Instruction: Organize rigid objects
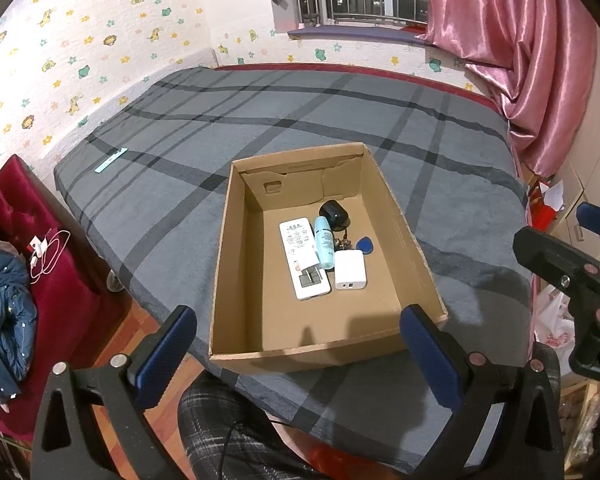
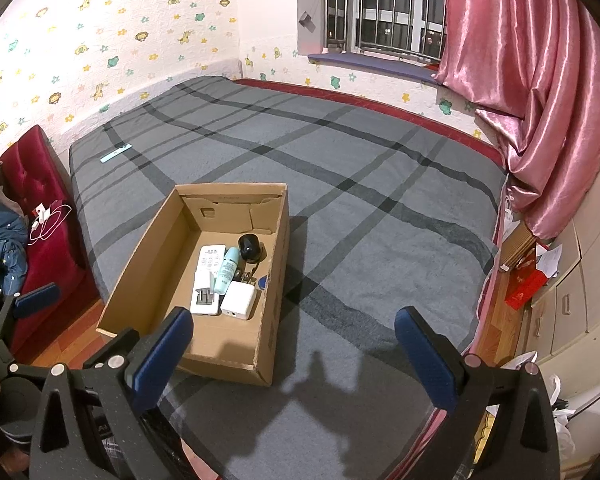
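Note:
An open cardboard box (image 1: 236,264) (image 2: 140,264) sits on the grey checked bed. Inside lie a white remote (image 1: 303,258) (image 2: 208,276), a light blue bottle (image 1: 324,246) (image 2: 226,266), a black round device (image 1: 334,213) (image 2: 250,249), a white charger (image 1: 350,269) (image 2: 239,300), keys (image 1: 343,243) and a blue key fob (image 1: 365,245). My left gripper (image 1: 300,356) is open and empty, just before the box's near wall. My right gripper (image 2: 296,356) is open and empty, over the bed to the right of the box. The right gripper also shows at the left wrist view's right edge (image 1: 580,264).
A light blue strip (image 1: 111,160) (image 2: 116,153) lies at the bed's far left. A red padded bench (image 1: 32,240) with a white cable and a blue jacket stands left. A pink curtain (image 2: 540,80) and cabinets are on the right.

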Motion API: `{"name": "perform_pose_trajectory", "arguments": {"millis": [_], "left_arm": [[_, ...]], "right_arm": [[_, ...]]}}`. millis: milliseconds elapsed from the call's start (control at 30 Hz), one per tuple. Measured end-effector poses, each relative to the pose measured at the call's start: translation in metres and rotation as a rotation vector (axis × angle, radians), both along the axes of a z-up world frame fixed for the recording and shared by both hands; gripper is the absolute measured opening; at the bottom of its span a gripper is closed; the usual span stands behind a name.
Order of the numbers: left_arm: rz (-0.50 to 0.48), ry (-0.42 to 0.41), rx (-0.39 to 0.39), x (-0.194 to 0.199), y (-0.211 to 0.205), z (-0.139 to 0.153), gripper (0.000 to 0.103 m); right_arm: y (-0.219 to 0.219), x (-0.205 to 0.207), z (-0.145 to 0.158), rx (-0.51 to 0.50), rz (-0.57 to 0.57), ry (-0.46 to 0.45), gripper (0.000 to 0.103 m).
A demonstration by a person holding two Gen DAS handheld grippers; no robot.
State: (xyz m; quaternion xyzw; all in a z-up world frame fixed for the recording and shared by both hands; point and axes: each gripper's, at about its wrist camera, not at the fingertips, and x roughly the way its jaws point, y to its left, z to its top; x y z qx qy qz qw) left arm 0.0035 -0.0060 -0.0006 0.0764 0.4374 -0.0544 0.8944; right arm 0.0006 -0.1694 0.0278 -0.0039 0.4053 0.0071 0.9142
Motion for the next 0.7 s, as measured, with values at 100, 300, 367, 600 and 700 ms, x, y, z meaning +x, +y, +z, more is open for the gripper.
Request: {"name": "perform_pose_trajectory", "arguments": {"millis": [100,300,367,600,700], "left_arm": [[0.002,-0.002,-0.004,0.0000,0.0016,0.0008,0.103],[-0.008,-0.001,-0.004,0.0004,0.0017,0.0000,0.103],[-0.007,0.000,-0.002,0.0004,0.0021,-0.0006,0.103],[-0.009,0.004,-0.003,0.0025,0.0025,-0.0021,0.103],[-0.010,0.003,-0.004,0.0024,0.0027,-0.0020,0.103]], "right_arm": [[-0.0005,0.0002,-0.0009,0.000,-0.002,0.003,0.103],[0.0001,0.0005,-0.0004,-0.001,0.003,0.002,0.103],[0.0004,0.0008,-0.0005,-0.002,0.004,0.004,0.103],[-0.0006,0.0023,-0.0010,-0.005,0.008,0.010,0.103],[-0.0006,0.0027,-0.0013,-0.005,0.009,0.010,0.103]]}}
